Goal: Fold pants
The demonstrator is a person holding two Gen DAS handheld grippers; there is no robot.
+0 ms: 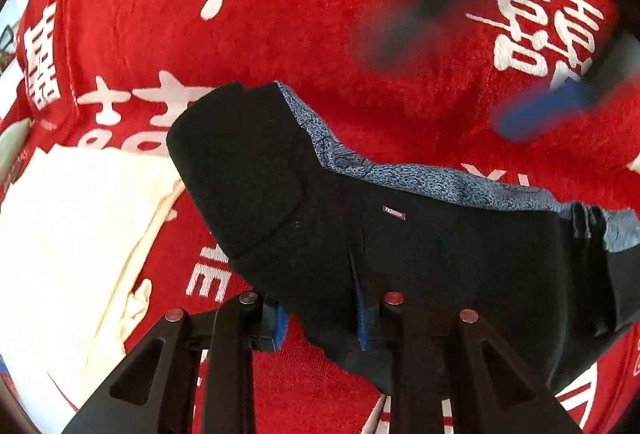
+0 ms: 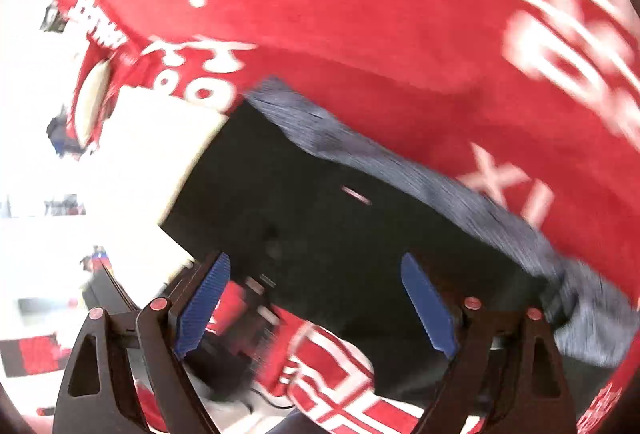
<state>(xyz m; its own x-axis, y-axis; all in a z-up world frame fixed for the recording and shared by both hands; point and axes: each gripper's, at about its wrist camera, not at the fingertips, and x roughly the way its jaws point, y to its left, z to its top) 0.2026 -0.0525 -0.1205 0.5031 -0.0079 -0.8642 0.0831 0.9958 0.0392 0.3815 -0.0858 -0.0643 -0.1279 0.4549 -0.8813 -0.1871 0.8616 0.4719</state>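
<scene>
We take the red cloth (image 1: 360,54) with its white characters as our landmark: it covers the whole work surface, and everything else lies on it. The black pants (image 1: 400,234) rest across the middle of that cloth, folded over on themselves, with a speckled blue-grey lining (image 1: 420,180) showing along the edge that faces away from us and a small label (image 1: 395,212) reading "FASHION" sewn on the black side. At one end of the pants, a cream-white fabric (image 1: 72,234) lies on the same cloth, touching or slightly tucked under the black material.

Our left gripper (image 1: 322,326) has its jaws drawn close together, and a fold of the near edge of the pants is pinched between the blue pads (image 1: 280,326); the black fabric bunches up around the grip.

Our right gripper (image 2: 316,304) stands with its jaws spread wide, the two blue pads (image 2: 428,304) well apart, and nothing is caught between them. It hangs above the near edge of the pants, over the cloth. From the left wrist view it appears only as a dark and blue smear (image 1: 540,106) above the far side of the cloth.
</scene>
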